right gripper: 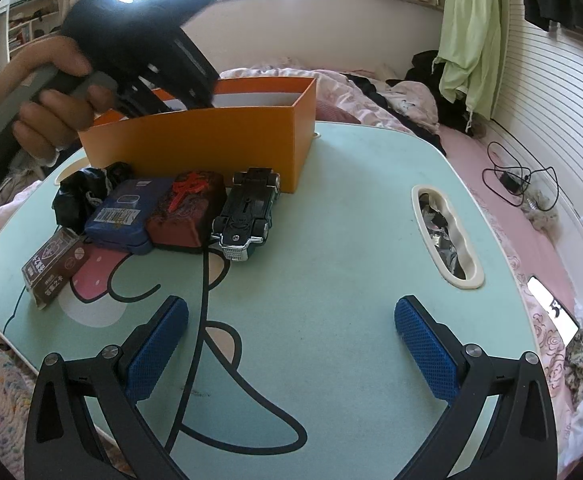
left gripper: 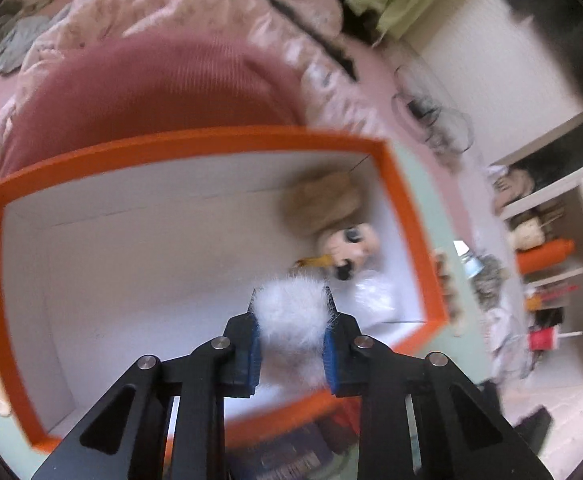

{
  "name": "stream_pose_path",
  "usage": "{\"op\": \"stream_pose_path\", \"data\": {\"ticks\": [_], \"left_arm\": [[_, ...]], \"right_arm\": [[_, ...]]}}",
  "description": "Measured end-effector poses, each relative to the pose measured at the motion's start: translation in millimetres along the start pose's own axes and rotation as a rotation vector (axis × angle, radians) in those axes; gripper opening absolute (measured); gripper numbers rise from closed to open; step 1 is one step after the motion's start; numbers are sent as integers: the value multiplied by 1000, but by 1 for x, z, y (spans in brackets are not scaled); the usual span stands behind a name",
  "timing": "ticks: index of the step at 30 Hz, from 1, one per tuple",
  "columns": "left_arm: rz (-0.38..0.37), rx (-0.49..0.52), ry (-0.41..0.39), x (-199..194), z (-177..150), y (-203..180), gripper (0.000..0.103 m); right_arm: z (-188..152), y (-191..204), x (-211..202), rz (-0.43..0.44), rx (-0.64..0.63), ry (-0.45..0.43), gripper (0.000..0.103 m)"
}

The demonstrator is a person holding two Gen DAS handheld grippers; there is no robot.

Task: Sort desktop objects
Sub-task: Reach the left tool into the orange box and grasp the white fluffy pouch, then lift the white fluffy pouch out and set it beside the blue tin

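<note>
1. The green table (right gripper: 331, 208) is the biggest thing. It has a cartoon drawing on its top and sits on a pink bed (right gripper: 531, 216).
2. The orange box (right gripper: 195, 144) stands at the far left of the table. It is white inside (left gripper: 151, 260).
3. A doll (left gripper: 343, 236) with tan hair lies in the far right corner inside the box.
4. The left gripper (left gripper: 291, 320) hangs over the open box. Its blue pads (left gripper: 253, 356) squeeze a white fluffy ball (left gripper: 291, 316) from both sides.
5. The right gripper (right gripper: 291, 340) hovers low over the near part of the table. Its fingers are spread wide apart with nothing between them.
6. A black toy car (right gripper: 247, 212) lies upside down, just in front of the box.
7. A dark red block (right gripper: 189, 208) sits right beside the car, on its left.
8. A blue tin (right gripper: 125, 214) sits left of the red block, touching it.
9. A black crumpled bag (right gripper: 79, 196) lies left of the tin.
10. A small brown packet (right gripper: 53, 272) lies nearest, at the left edge of the table.
</note>
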State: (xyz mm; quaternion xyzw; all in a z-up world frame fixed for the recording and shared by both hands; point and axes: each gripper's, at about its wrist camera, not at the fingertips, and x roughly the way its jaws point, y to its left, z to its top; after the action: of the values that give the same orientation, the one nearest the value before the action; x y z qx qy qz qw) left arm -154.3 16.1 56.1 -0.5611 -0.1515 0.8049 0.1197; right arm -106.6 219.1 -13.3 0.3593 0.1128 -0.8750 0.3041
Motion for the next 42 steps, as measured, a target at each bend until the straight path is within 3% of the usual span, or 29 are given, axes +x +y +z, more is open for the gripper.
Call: {"op": "stream_pose_path", "data": {"ticks": [4, 9, 18, 22, 24, 26, 28, 31, 35, 40, 42], "left_arm": [[-58, 31, -98, -47, -18, -8, 23], [-110, 105, -155, -76, -62, -38, 23], [-98, 150, -106, -35, -140, -39, 23], [-117, 156, -101, -37, -148, -31, 40], [-110, 139, -160, -55, -151, -22, 49], [-115, 122, -232, -76, -157, -13, 68], [-84, 109, -287, -90, -164, -8, 76], [38, 142, -337, -101, -187, -4, 83], [207, 186, -325, -86, -224, -1, 85], [193, 182, -287, -61, -251, 9, 85], [265, 241, -293, -51, -253, 1, 86]], "right_arm": [[0, 0, 0, 2, -4, 1, 103], [0, 0, 0, 4, -6, 0, 103], [-1, 0, 0, 7, -10, 0, 103], [-1, 0, -1, 10, -13, 0, 103], [0, 0, -1, 9, -14, 1, 103], [-1, 0, -1, 11, -14, 0, 103], [-1, 0, -1, 12, -17, 0, 103], [-1, 0, -1, 9, -19, 2, 103], [-1, 0, -2, 9, -21, 3, 103], [-1, -1, -2, 12, -28, 3, 103], [-1, -1, -2, 14, -30, 3, 103]]}}
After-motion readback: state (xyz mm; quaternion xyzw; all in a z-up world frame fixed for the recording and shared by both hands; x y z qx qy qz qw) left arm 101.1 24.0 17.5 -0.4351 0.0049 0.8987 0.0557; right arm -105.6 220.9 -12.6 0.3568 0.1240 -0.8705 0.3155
